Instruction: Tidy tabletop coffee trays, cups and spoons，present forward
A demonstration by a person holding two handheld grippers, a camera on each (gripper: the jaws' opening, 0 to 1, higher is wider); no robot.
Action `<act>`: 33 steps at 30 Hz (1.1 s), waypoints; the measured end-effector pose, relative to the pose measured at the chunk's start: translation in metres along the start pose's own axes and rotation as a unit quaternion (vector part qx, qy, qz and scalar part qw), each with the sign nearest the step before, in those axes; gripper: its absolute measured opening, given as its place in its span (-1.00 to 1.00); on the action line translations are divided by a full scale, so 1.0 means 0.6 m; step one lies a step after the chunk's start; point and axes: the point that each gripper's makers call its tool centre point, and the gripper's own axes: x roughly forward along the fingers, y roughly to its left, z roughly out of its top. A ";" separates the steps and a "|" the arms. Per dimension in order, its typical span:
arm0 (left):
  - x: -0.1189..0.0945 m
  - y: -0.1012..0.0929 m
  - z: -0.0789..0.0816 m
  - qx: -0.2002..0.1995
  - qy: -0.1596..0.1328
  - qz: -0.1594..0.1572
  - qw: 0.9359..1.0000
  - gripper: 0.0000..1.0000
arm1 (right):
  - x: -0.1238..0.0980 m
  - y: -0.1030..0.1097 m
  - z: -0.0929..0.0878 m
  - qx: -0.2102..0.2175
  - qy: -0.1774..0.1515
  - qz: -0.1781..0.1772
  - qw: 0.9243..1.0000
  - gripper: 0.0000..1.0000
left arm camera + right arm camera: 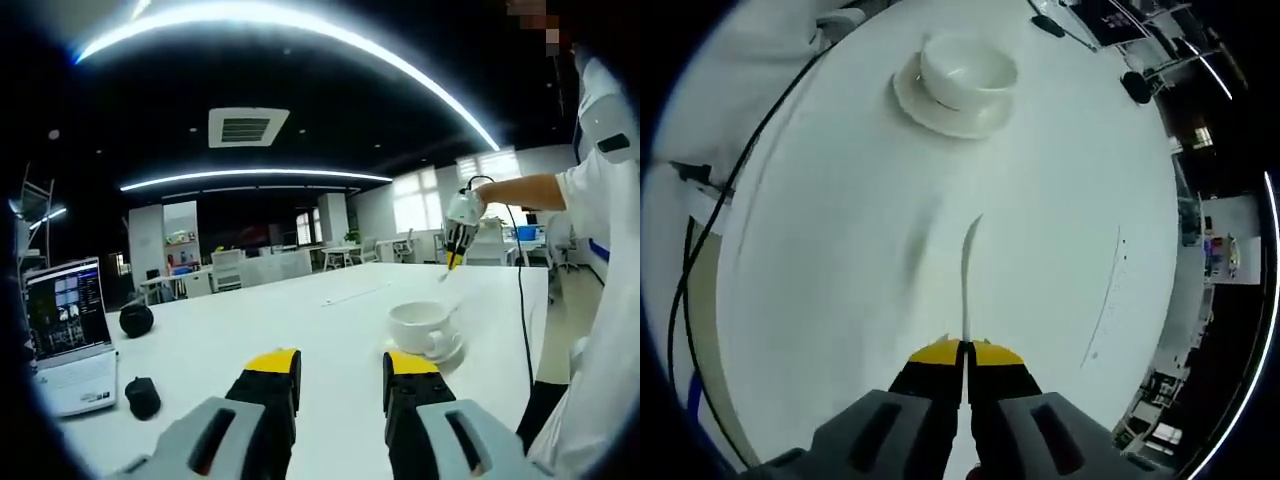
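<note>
A white cup (420,325) sits on a white saucer (444,350) on the white table (300,330), just beyond my left gripper (340,368), whose jaws stand open and apart with nothing between them. Farther right, the right gripper (458,240) hangs above the table in a person's hand. In the right gripper view, my right gripper (965,350) is shut on a thin white spoon (967,275) that points out over the table. The cup (968,68) and saucer (940,112) lie beyond the spoon's tip.
A laptop (68,335), a black mouse (142,396) and a round black object (136,320) rest at the table's left side. A black cable (521,310) trails from the right gripper down past the table edge. The person's sleeve (600,170) stands at the right.
</note>
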 end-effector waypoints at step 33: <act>0.001 -0.024 0.002 0.013 0.004 -0.015 1.000 -0.30 | -0.057 -0.065 0.208 -0.289 0.045 -0.142 0.946 -0.94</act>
